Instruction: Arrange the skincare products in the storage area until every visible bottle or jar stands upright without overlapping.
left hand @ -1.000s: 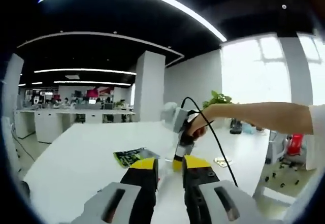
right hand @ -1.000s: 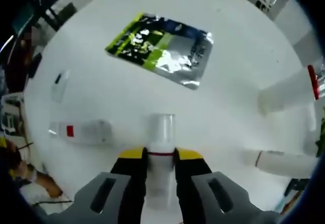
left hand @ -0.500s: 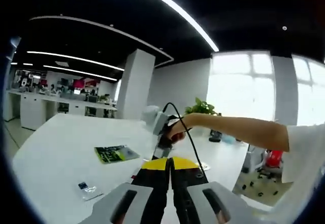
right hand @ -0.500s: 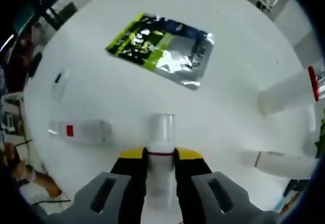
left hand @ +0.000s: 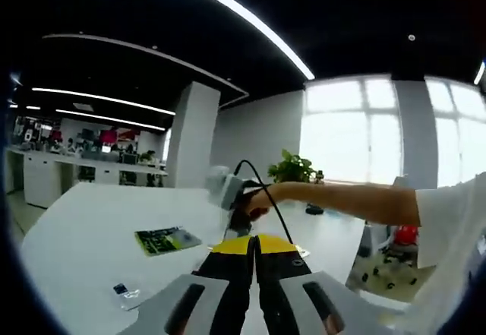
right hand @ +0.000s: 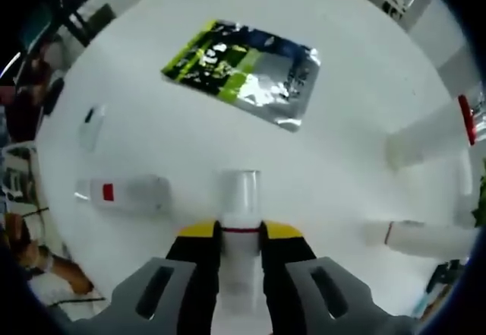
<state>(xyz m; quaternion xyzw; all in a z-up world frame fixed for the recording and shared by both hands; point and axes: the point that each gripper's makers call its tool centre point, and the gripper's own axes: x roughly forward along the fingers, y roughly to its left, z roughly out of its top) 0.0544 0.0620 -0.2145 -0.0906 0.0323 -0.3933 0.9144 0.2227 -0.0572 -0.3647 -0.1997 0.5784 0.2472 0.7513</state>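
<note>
In the right gripper view, the right gripper is seen clenched on a clear bottle with a red neck band, its cap pointing toward 12 o'clock; over the last second this grasp has not changed and the view has barely shifted, so the bottle is judged to be held steady above the white tabletop, not yet set down. At 9 o'clock a second bottle with a red label lies flat; at 3 o'clock a white tube also lies flat; a foil sachet is noted at 12 o'clock. In the left gripper view, the left gripper is now shut with nothing between the fingers, having been parted a second ago, and has been lifted to look across the room. Several items remain lying down, so the task is judged early.
</note>
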